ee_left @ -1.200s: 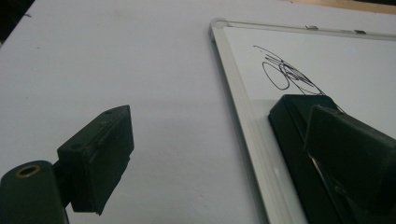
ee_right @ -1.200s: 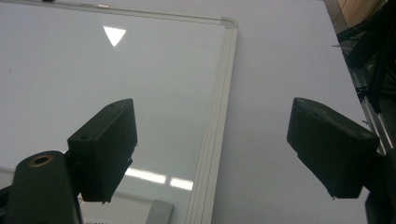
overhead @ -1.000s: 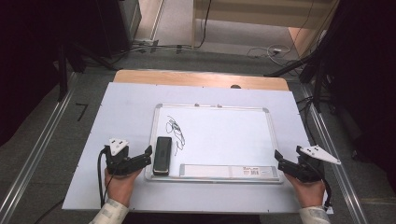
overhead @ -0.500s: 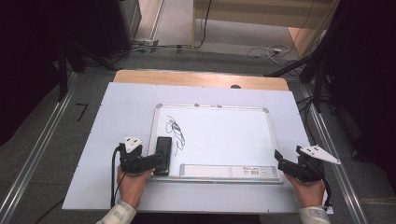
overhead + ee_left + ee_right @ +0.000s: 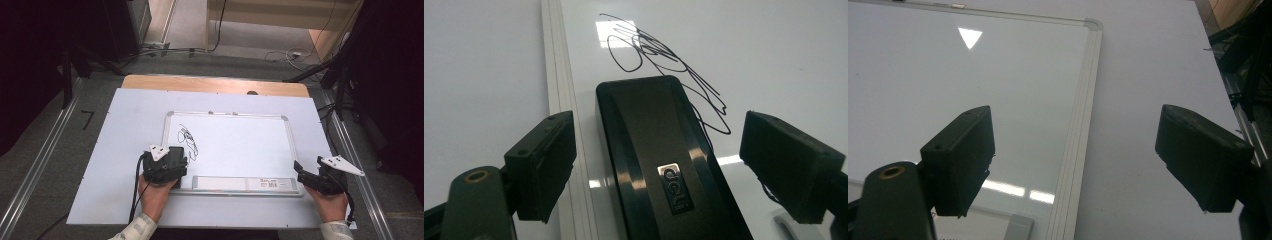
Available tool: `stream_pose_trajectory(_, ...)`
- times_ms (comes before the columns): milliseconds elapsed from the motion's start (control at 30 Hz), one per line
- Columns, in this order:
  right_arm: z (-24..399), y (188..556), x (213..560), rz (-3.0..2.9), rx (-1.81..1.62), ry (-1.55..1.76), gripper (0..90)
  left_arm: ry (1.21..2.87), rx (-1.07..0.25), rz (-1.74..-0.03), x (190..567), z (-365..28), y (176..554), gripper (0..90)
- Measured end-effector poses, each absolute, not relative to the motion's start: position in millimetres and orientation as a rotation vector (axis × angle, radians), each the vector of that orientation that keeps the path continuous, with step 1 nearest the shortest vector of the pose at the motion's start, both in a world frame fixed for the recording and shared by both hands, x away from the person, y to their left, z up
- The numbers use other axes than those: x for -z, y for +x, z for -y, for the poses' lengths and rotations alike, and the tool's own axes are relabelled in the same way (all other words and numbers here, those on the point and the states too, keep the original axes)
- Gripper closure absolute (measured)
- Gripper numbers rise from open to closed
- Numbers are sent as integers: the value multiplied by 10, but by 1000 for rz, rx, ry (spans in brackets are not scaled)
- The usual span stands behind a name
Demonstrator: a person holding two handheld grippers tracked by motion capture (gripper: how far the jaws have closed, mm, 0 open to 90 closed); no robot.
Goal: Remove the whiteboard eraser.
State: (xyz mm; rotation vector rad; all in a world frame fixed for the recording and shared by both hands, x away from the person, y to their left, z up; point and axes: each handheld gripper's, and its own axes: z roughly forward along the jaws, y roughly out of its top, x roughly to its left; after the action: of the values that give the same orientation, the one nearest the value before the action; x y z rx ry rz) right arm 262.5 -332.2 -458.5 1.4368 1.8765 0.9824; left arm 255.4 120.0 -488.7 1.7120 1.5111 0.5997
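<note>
Lettering reading "deli" sits on a small silver badge on top of the black whiteboard eraser (image 5: 664, 170), which lies on the whiteboard (image 5: 240, 145) along its left frame rail, just below a black marker scribble (image 5: 189, 141). A label strip with dark print runs along the board's lower edge, too small to read.

Your left hand (image 5: 152, 197) comes in from the bottom edge, wrist low, holding the left gripper (image 5: 674, 165) over the eraser and pointing up the board. Its jaws stand apart, one on each side of the eraser with a gap showing at both pads; they have just been closing in on it without pressing it yet.

Your right hand (image 5: 331, 205) rests at the board's lower right corner on the white worktop (image 5: 125, 115). The right gripper (image 5: 1075, 160) points along the right frame rail, its jaws wide apart with nothing between them but rail and worktop.
</note>
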Motion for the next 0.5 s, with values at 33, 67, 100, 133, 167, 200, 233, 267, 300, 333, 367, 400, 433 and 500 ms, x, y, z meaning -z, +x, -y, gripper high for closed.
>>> stream_pose_trajectory(33, 3321, 2625, 4586, -1876, -982, 1437, 147, 1717, -601, -1516, 4895, -1183, 2563, 170)
stream_pose_trajectory(67, 3321, 2625, 4586, -1876, -982, 1437, 147, 1727, -603, -1517, 4904, -1173, 2570, 170)
stream_pose_trajectory(100, 3321, 2624, 4584, -1876, -982, 1437, 147, 1735, -602, -1521, 4912, -1160, 2576, 186)
stream_pose_trajectory(133, 3321, 2624, 4584, -1875, -983, 1437, 147, 1743, -603, -1522, 4921, -1148, 2580, 197)
stream_pose_trajectory(167, 3321, 2624, 4584, -1876, -983, 1437, 147, 1748, -600, -1521, 4930, -1135, 2584, 209)
stream_pose_trajectory(200, 3321, 2624, 4585, -1875, -983, 1437, 147, 1755, -599, -1522, 4936, -1125, 2587, 213)
stream_pose_trajectory(233, 3321, 2625, 4585, -1875, -983, 1437, 147, 1750, -601, -1523, 4941, -1113, 2589, 225)
stream_pose_trajectory(267, 3321, 2625, 4585, -1875, -983, 1437, 147, 1754, -604, -1519, 4944, -1109, 2591, 225)
stream_pose_trajectory(300, 3321, 2625, 4585, -1875, -983, 1437, 147, 1759, -607, -1519, 4946, -1106, 2596, 234)
stream_pose_trajectory(333, 3321, 2624, 4585, -1875, -984, 1437, 147, 1758, -616, -1525, 4955, -1109, 2602, 252)
stream_pose_trajectory(367, 3321, 2624, 4585, -1875, -984, 1437, 147, 1758, -616, -1525, 4955, -1109, 2602, 266)
stream_pose_trajectory(400, 3320, 2624, 4584, -1875, -983, 1438, 147, 1760, -617, -1529, 4958, -1113, 2603, 266)
stream_pose_trajectory(433, 3321, 2624, 4585, -1876, -983, 1436, 147, 1761, -617, -1536, 4963, -1115, 2607, 280)
stream_pose_trajectory(500, 3321, 2624, 4585, -1876, -984, 1436, 147, 1765, -618, -1545, 4976, -1116, 2613, 300)
